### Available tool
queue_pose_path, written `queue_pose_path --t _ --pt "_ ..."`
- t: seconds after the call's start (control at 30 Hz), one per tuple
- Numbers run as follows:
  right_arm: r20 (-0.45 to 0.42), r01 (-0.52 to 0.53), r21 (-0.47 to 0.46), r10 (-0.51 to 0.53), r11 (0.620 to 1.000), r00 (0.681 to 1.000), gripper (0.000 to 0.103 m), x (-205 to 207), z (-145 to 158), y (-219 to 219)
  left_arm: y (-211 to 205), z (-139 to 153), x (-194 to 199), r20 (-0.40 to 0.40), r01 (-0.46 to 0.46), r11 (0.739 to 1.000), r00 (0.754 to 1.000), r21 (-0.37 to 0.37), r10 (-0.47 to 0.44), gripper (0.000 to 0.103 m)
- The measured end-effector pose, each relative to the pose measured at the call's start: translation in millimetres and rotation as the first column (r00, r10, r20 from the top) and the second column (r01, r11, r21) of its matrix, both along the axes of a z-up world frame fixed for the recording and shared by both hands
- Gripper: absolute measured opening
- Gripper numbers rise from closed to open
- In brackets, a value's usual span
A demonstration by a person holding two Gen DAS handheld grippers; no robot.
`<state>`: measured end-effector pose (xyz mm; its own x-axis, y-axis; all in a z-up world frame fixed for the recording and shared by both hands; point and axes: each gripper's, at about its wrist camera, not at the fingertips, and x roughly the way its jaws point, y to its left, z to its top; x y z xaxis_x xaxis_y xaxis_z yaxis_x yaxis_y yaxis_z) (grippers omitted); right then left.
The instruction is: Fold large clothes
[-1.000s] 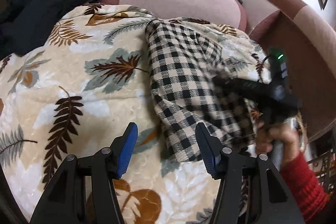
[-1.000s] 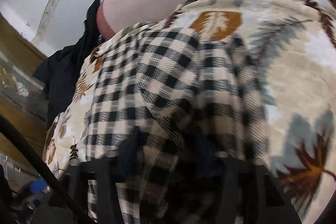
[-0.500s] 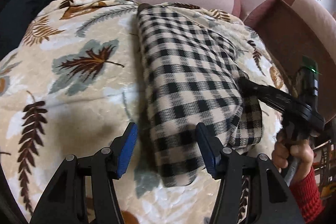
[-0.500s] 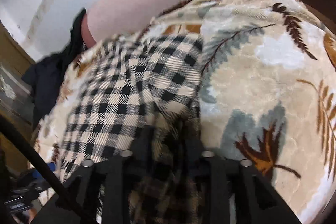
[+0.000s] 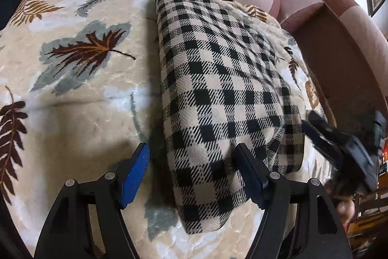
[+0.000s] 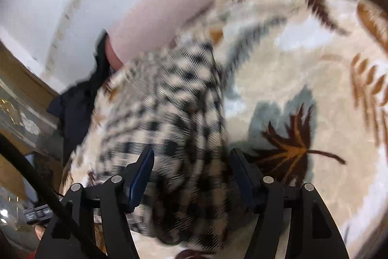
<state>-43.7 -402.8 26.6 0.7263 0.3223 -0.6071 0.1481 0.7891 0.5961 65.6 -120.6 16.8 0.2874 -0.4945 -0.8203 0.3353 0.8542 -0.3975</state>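
Garment: checked cloth (image 5: 218,94), folded into a long strip, lies on leaf-patterned blanket (image 5: 80,98). Left gripper (image 5: 191,171) straddles its near end, jaws opening, blue pads clear of the fabric. Right gripper (image 6: 191,171) likewise opening, cloth (image 6: 174,118) between and ahead of its fingers, unpinched; that view is blurred.

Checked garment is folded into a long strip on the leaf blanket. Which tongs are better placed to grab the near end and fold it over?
Left, probably. The left tongs are opening astride the checked garment's near end, in sharp view. The right tongs are also opening over it, but that view is blurred.
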Motion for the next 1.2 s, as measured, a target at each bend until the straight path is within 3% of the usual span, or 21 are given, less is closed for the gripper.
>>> queue_pose_path --t 0.07,0.13,0.17,0.2,0.23,0.4,0.57,0.67,0.73,0.77,0.8,0.9,1.0,1.1,1.2 --pt "0.022 -0.023 0.001 0.023 1.000 0.999 0.070 -10.7 5.9 7.0 1.8 -0.4 -1.5 0.001 -0.001 1.000 1.000 0.003 0.001 0.072" --pt "-0.017 -0.079 -0.011 0.079 0.997 0.997 0.067 -11.4 -3.4 22.5 2.3 1.0 -3.0 -0.001 -0.011 1.000 1.000 -0.004 0.011 0.072" --pt "-0.045 -0.106 -0.023 0.105 0.994 0.993 0.050 -10.1 -11.0 30.4 3.1 2.5 -4.9 0.000 -0.016 1.000 1.000 -0.010 0.016 0.072" --pt "-0.092 -0.145 -0.046 0.140 0.988 0.986 0.018 -7.4 -19.6 39.1 4.2 5.1 -7.2 0.006 -0.020 1.000 1.000 -0.016 0.020 0.072" --pt "-0.133 -0.177 -0.074 0.166 0.982 0.977 0.011 -5.1 -26.6 46.7 5.8 10.0 -10.3 0.018 -0.026 1.000 0.999 -0.016 0.026 0.072" --pt "-0.097 -0.089 -0.041 0.085 0.995 0.992 0.004 -25.2 -8.5 12.7 18.5 28.5 -17.6 0.064 -0.027 1.000 0.998 -0.013 0.028 0.072" --pt "-0.200 -0.137 -0.095 0.116 0.986 0.973 0.005 -22.7 -21.2 13.8 22.6 16.9 -3.4 0.029 -0.051 0.999 0.998 -0.004 0.051 0.072" --pt "-0.147 -0.159 -0.159 0.136 0.974 0.980 0.006 -21.3 3.3 22.4 23.6 16.0 4.3 0.023 -0.056 0.998 0.998 -0.027 0.056 0.072" --pt "-0.072 -0.115 -0.133 0.106 0.984 0.992 0.024 -21.7 21.4 11.8 24.4 15.4 12.8 0.019 -0.057 0.998 0.998 -0.040 0.058 0.072" --pt "-0.045 -0.092 -0.126 0.087 0.988 0.995 0.057 -19.9 26.8 6.0 24.2 14.1 19.5 0.010 -0.055 0.997 0.998 -0.049 0.056 0.072" --pt "-0.017 -0.057 -0.121 0.056 0.991 0.998 0.081 -14.9 31.2 -1.6 22.3 11.7 26.8 -0.003 -0.051 0.997 0.999 -0.057 0.051 0.074" --pt "-0.021 -0.041 -0.066 0.039 0.997 0.999 0.083 20.9 21.6 -14.6 16.6 1.9 46.8 -0.039 -0.057 0.996 0.998 -0.075 0.054 0.074" --pt "-0.123 -0.052 0.052 0.058 0.997 0.991 0.083 65.4 -11.9 -28.4 6.2 -6.7 64.5 -0.083 -0.037 0.991 0.996 -0.127 0.027 0.075" --pt "-0.178 -0.064 0.113 0.084 0.992 0.981 0.084 98.1 -43.7 -28.6 -7.8 -13.7 76.5 -0.100 -0.001 0.985 0.995 -0.174 -0.017 0.081" --pt "-0.154 -0.088 0.150 0.112 0.985 0.982 0.084 115.1 -56.3 -23.4 -28.5 -36.1 83.1 -0.176 0.053 0.984 0.981 -0.168 -0.083 0.083"
